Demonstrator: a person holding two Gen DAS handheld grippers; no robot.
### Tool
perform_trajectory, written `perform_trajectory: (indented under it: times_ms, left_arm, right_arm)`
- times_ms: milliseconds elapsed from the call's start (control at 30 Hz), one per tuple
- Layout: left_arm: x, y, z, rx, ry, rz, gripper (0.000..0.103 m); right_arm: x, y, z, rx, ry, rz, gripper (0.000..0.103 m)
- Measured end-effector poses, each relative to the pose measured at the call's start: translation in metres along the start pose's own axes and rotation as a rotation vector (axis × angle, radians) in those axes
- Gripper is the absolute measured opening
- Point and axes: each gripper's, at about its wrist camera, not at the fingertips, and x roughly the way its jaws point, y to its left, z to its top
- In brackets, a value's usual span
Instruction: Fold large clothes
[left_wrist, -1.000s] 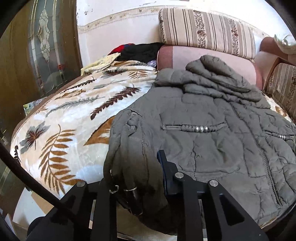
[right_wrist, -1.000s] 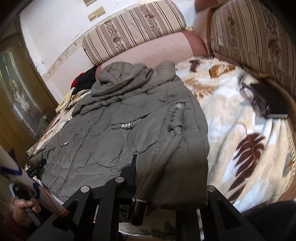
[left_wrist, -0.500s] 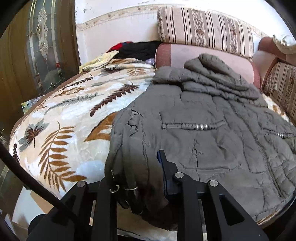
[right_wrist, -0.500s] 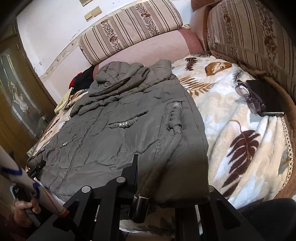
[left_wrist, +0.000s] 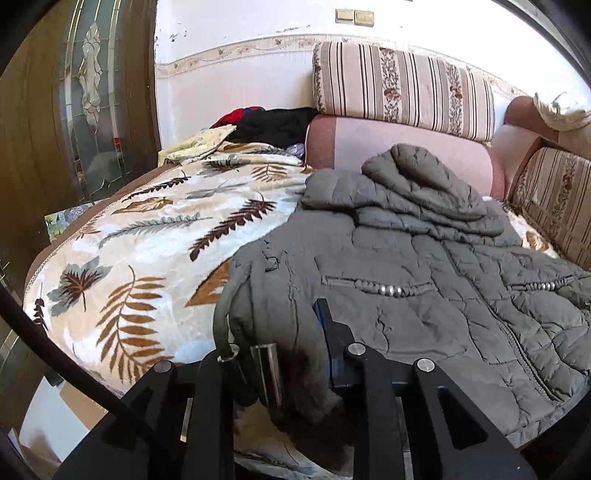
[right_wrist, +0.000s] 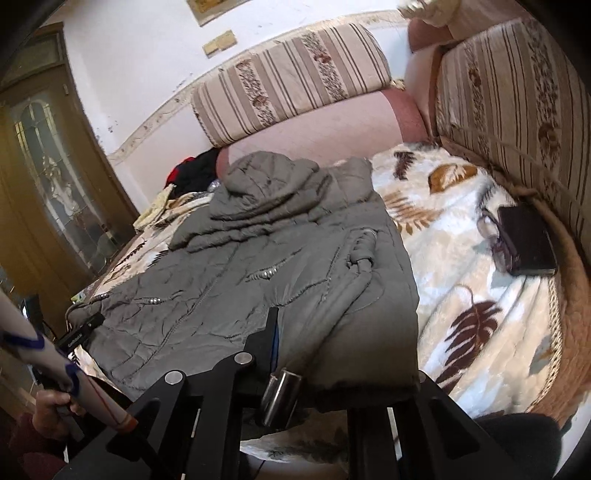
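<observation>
grey padded jacket (left_wrist: 424, 280) spread front-up across a sofa bed covered by a leaf-print blanket (left_wrist: 140, 251), hood bunched toward the far edge against the pink backrest (left_wrist: 399, 147), hem at the near edge. zip runs down the middle, beaded pocket trims on either side.

left gripper (left_wrist: 291, 354) pinching the jacket's near left hem corner, fingers (left_wrist: 328, 332) nearly pressed together with bunched fabric between them; a drawcord and metal toggle hang down at that corner. right gripper (right_wrist: 310, 354) pinching the near right hem corner, one dark finger visible against the cloth, the other hidden under a fold; fingers almost together on the fabric, a metal cord end dangling just below. both corners lifted a little off the blanket, the rest of the jacket lying flat.

in the right wrist view, left gripper also visible at the far side of the hem, with a hand (right_wrist: 51, 410) on its handle and a sleeve beside it.

striped cushions (left_wrist: 402, 96) along the far edge and along the right edge. dark clothes (left_wrist: 273, 123) heaped at the far left corner, pale yellow cloth beside them. dark wallet-like case (right_wrist: 526, 240) and glasses (right_wrist: 493, 236) touching each other on the blanket near the right edge, well apart from the jacket. wooden door with patterned glass (left_wrist: 88, 96) beyond the left edge.
</observation>
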Motion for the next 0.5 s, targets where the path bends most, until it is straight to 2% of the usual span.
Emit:
perform_trajectory:
  times_ms: [333,500]
  left_arm:
    - [0.001,0.004,0.017,-0.013,0.007,-0.031,0.022]
    - [-0.003,0.002,0.032,-0.009,-0.019,-0.040,0.022]
  right_arm:
    - [-0.006,0.004,0.024,-0.016,-0.033,0.032,0.015]
    - [-0.009,0.005,0.041,-0.008,-0.061,0.055,0.015]
